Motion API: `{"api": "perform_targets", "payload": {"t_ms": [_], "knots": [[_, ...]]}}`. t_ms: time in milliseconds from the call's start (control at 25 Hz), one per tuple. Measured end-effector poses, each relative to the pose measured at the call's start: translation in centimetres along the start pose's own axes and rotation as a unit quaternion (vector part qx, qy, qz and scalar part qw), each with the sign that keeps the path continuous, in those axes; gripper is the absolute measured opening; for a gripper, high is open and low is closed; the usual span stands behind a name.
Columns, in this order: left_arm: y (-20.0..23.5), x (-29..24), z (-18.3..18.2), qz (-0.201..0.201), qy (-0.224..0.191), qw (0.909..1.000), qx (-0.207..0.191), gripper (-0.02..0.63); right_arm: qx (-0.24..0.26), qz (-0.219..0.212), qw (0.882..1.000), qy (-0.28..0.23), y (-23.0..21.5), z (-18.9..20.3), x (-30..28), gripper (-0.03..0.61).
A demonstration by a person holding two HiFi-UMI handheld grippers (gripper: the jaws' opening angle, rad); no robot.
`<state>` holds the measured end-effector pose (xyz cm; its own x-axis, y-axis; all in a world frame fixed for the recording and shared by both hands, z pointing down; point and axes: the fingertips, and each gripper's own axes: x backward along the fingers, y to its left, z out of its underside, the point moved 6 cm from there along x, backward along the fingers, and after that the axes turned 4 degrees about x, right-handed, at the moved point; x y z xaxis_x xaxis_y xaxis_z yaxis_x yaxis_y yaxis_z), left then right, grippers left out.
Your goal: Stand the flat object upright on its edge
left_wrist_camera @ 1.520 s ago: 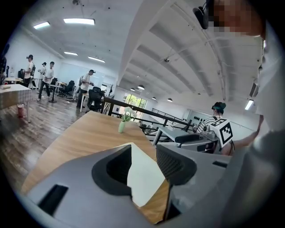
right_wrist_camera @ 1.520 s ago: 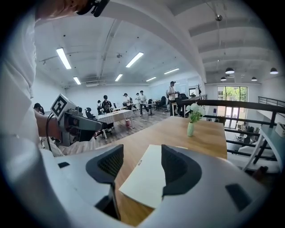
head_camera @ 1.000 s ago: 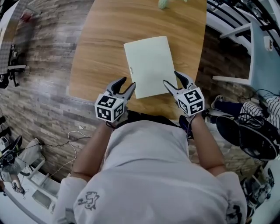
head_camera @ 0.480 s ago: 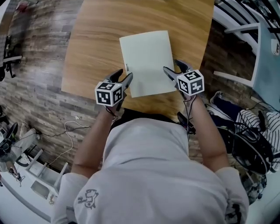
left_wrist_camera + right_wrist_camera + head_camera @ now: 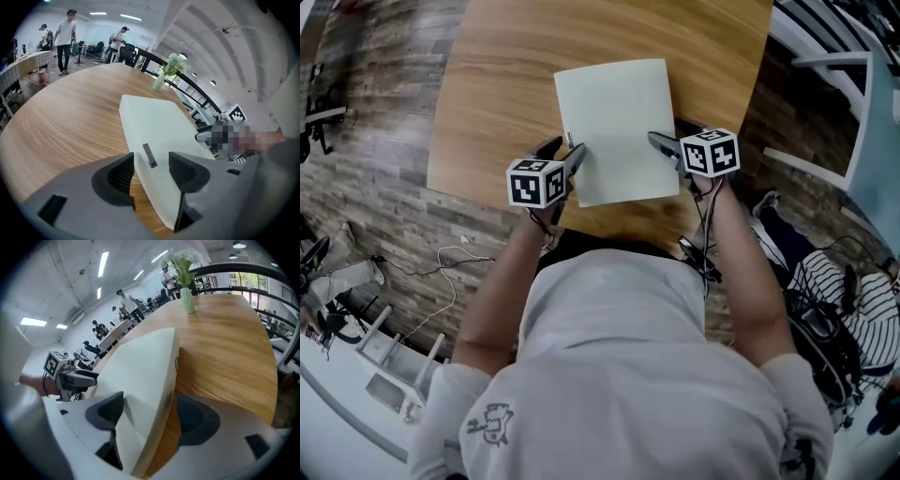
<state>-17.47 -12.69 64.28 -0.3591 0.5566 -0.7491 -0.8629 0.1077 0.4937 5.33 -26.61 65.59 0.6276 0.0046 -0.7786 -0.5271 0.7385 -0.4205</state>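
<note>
A pale, flat book-like object (image 5: 614,129) lies on the round wooden table (image 5: 497,84). My left gripper (image 5: 565,150) is at its near left corner and its jaws are opening. In the left gripper view the object's left edge (image 5: 154,126) with a small metal tag (image 5: 149,155) runs between the pads of that gripper (image 5: 151,169), with gaps on both sides. My right gripper (image 5: 671,139) is at the near right corner, also opening. In the right gripper view the object's right edge (image 5: 140,366) lies between the jaws of the gripper (image 5: 152,414), not squeezed.
A vase of flowers (image 5: 166,70) (image 5: 186,282) stands at the table's far side. The table's near edge (image 5: 609,230) is just in front of the person's body. Bags and striped cloth (image 5: 825,300) lie on the floor at right, cables (image 5: 441,272) at left. People stand far off.
Both grippers have moved forward from just short of the object onto its near corners, and each now straddles a side edge. The object has stayed flat.
</note>
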Motion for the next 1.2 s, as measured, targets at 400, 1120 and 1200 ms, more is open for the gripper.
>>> {"api": "perform_targets", "payload": {"t_ms": [400,1120,1200], "knots": [[-0.7,-2.0,-0.8,-0.004,0.005,0.9998,0.021,0.224,-0.027,-0.042,0.999,-0.001,-1.7,-0.2,-0.5,0.342],[-1.2,0.6,-3.0,0.023,0.019,0.9993,-0.021,0.200,-0.041,0.033,0.998,-0.031,2.2,0.0,2.3,0.310],[-1.7,1.5,-3.7,0.027,0.018,0.9987,-0.039,0.194,-0.041,0.042,0.997,-0.040,3.1,-0.1,3.3,0.308]]}}
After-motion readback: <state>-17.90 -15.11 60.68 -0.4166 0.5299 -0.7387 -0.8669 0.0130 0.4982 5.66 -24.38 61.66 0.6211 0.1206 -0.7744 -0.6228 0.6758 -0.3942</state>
